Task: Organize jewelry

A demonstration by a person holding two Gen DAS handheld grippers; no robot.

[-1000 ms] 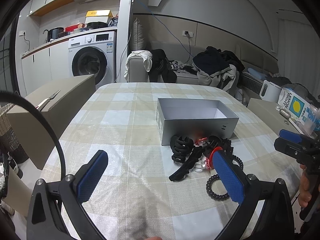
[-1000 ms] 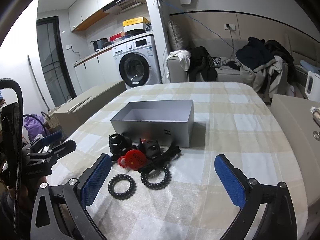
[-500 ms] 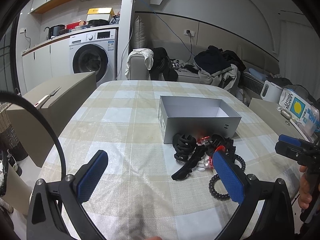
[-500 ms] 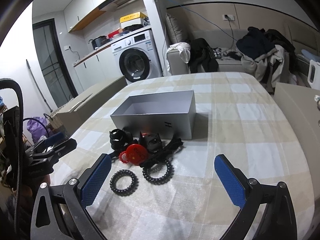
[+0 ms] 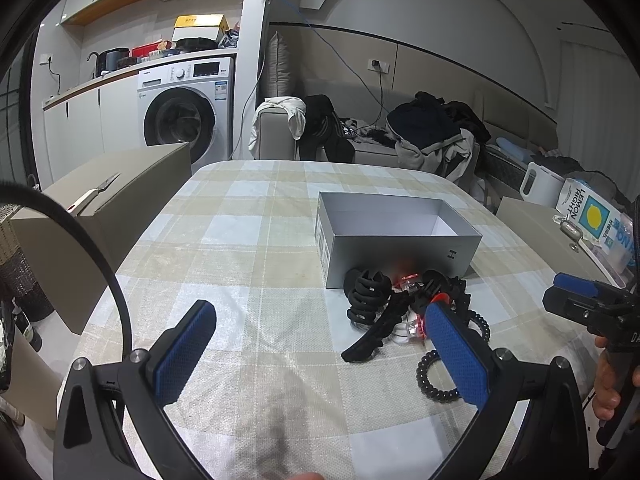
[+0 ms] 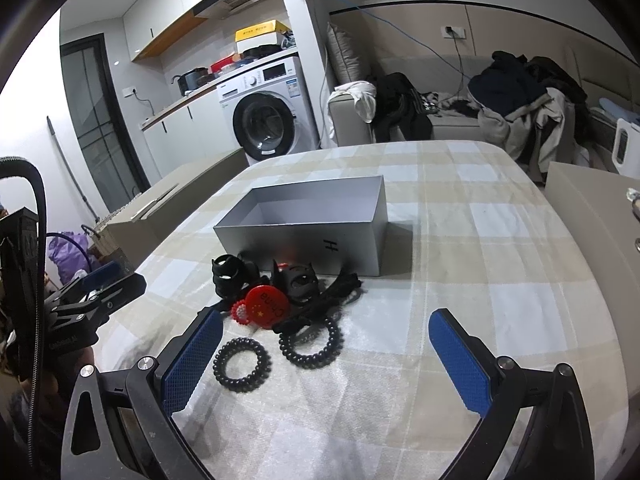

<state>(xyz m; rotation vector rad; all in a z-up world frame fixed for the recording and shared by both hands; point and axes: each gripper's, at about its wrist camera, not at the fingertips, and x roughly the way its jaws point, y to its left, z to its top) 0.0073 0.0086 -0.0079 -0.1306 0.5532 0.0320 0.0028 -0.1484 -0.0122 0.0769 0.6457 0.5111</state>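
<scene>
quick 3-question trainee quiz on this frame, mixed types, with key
1. True or false: the grey box already holds some of the hair accessories.
2. Multiple choice: the two black coil hair ties lie (A) inside the box, (B) on the tablecloth nearer the cameras than the pile, (C) on the sofa.
3. Fill in: the left gripper and right gripper are both ____ and hold nothing.

Key
1. False: what shows of its inside is bare; the black claw clips and the red round badge sit on the cloth in front of it.
2. B
3. open
</scene>
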